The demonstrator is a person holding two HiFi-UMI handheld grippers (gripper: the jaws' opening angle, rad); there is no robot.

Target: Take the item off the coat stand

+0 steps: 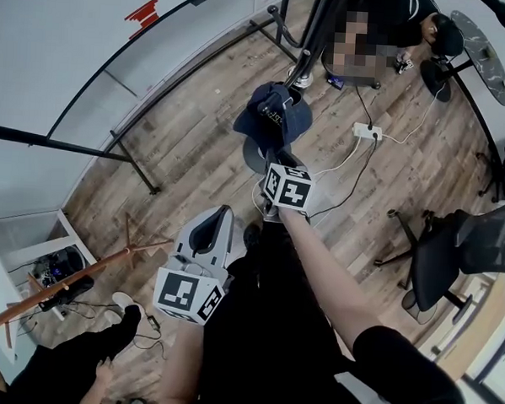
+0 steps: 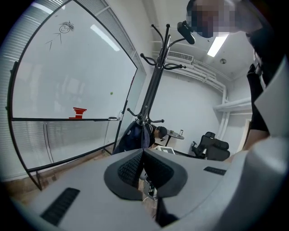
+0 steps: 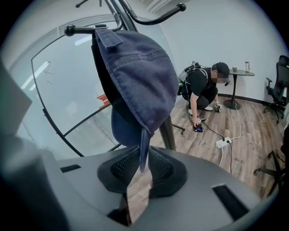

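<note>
right tongs (image 3: 141, 152) clamped on the hanging edge of a blue cap (image 3: 140, 76), coat stand (image 3: 168, 133) just behind, left tongs (image 2: 143, 153) together, empty

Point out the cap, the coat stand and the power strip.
cap (image 3: 140, 76): right gripper view, on the blue crown panel.
coat stand (image 2: 152, 88): left gripper view, on the upright black pole.
power strip (image 3: 222, 143): right gripper view, on its white body on the floor.
</note>
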